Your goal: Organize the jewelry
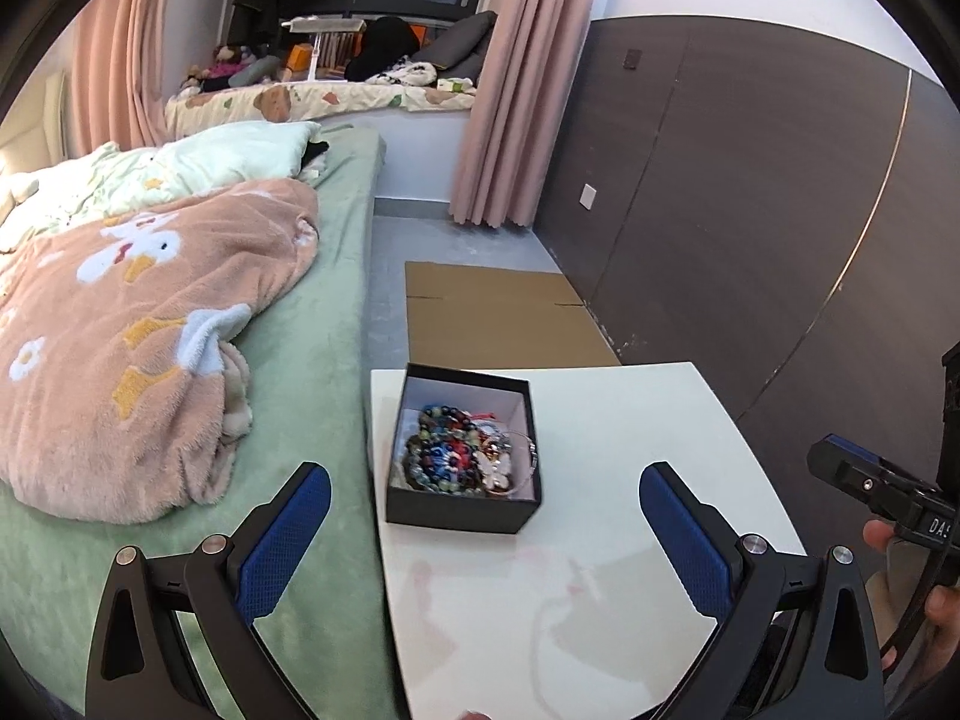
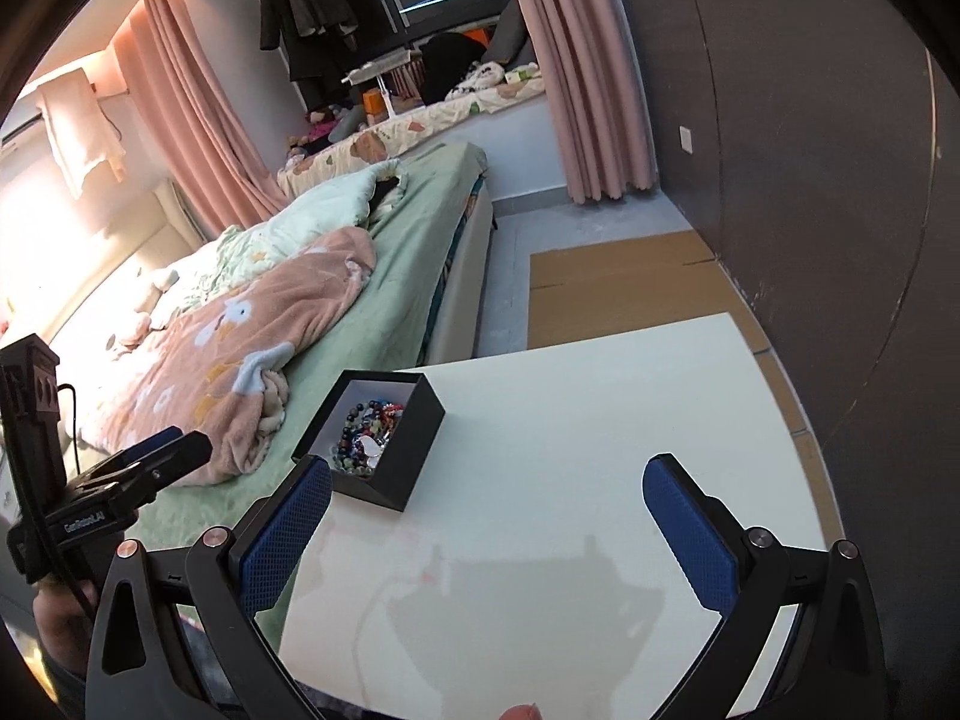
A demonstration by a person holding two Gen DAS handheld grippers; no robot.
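A black open box (image 1: pixel 462 507) (image 2: pixel 414 462) stands on the white table (image 1: pixel 630 420) (image 2: pixel 600 408), near its left edge by the bed. It holds a heap of beaded bracelets (image 1: pixel 447 456) (image 2: pixel 363 429), a thin metal bangle (image 1: pixel 528 450) and a pale butterfly piece (image 1: pixel 498 474). My left gripper (image 1: pixel 485 498) hangs open just short of the box, nothing between its blue pads. My right gripper (image 2: pixel 487 495) is open too, over bare tabletop to the right of the box. Each gripper also shows at the edge of the other's view, the right gripper (image 1: pixel 870 480) and the left gripper (image 2: pixel 150 462).
A bed (image 1: pixel 324 312) with green sheet and a pink fleece blanket (image 1: pixel 138 324) runs along the table's left side. Flattened cardboard (image 1: pixel 498 312) lies on the floor beyond the table. A dark wall panel (image 1: pixel 750 210) stands on the right. A person's hand (image 1: pixel 936 600) holds the right gripper.
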